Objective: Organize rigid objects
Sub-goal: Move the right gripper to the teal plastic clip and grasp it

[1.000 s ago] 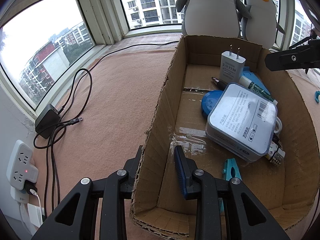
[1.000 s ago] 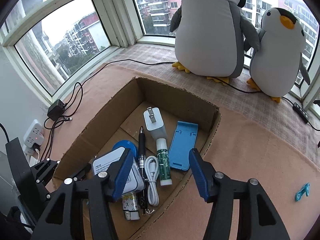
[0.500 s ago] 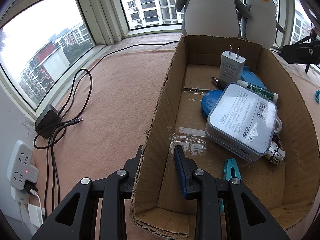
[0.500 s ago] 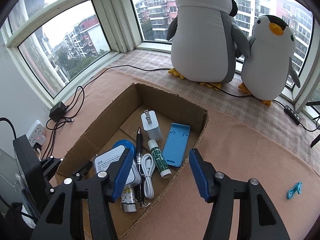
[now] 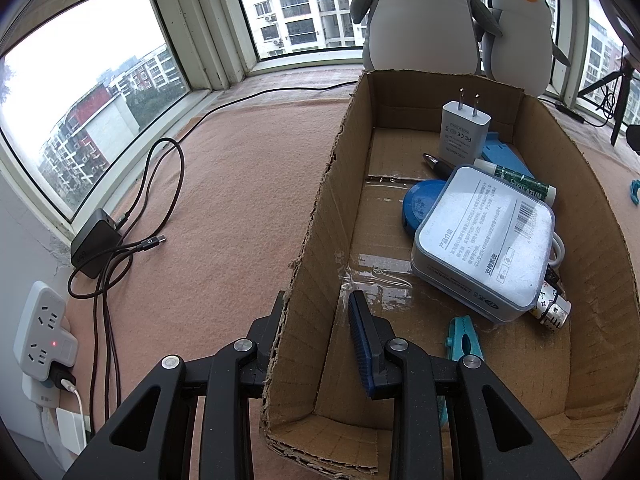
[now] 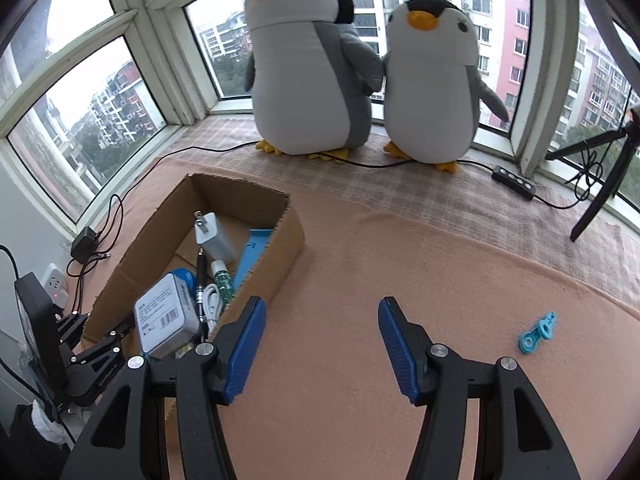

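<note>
An open cardboard box (image 5: 332, 184) sits on the pink mat. It holds a white charger (image 5: 464, 128), a grey-white flat case (image 5: 484, 236), a blue round lid (image 5: 420, 206), a green glue stick (image 5: 520, 184), a pen (image 5: 440, 164) and a teal clip (image 5: 462, 338). My left gripper (image 5: 316, 300) is shut on the box's left wall, one finger outside and one inside. My right gripper (image 6: 320, 308) hangs open over bare mat to the right of the box (image 6: 280, 248), with nothing between its fingers. A small blue clip (image 6: 538, 332) lies on the mat further right.
Two plush penguins (image 6: 312, 80) stand at the window behind the box. A black adapter with cables (image 5: 96, 248) and a white power strip (image 5: 40, 332) lie at the left wall. A cable switch (image 6: 514, 182) and tripod legs (image 6: 600, 184) are at the back right.
The right gripper has swung from above the box to the right and now hangs over the mat. The left gripper and the box have not moved.
</note>
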`<state>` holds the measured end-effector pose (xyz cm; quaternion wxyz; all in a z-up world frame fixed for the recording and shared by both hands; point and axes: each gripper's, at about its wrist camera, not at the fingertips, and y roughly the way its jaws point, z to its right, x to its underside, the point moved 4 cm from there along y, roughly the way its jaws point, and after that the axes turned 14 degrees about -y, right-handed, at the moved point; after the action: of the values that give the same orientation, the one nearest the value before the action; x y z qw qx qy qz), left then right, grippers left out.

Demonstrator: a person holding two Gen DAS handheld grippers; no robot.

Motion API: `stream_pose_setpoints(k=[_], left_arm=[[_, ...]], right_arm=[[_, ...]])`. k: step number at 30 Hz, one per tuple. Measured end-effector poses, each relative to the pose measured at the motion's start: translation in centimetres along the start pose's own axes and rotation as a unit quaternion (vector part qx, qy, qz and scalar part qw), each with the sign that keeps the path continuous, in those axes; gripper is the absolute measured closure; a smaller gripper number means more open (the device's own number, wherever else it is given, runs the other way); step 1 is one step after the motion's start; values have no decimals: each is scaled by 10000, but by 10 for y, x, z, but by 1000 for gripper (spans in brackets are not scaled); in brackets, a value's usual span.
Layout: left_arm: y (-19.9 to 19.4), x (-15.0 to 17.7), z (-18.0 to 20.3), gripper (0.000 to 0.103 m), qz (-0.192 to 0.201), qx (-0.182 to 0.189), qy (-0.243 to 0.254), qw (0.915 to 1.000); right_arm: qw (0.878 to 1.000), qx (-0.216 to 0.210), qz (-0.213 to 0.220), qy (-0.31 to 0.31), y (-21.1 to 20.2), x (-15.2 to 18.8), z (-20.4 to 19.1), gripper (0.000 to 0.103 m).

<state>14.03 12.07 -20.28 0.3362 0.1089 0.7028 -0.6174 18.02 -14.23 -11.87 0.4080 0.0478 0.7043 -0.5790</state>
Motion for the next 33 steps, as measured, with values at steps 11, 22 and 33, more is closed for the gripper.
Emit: stream_pose_setpoints(k=[11, 22, 33], left_arm=[[0, 0, 0, 73, 2, 0, -1, 10000], [0, 0, 0, 73, 4, 1, -3, 10000], [0, 0, 0, 73, 4, 2, -2, 10000]], right_arm=[[9916, 781, -203, 1015, -23, 50, 101, 49], [9739, 656, -582, 2092, -1, 83, 167, 49], [9666, 811, -751, 2311, 27, 73, 182, 49]])
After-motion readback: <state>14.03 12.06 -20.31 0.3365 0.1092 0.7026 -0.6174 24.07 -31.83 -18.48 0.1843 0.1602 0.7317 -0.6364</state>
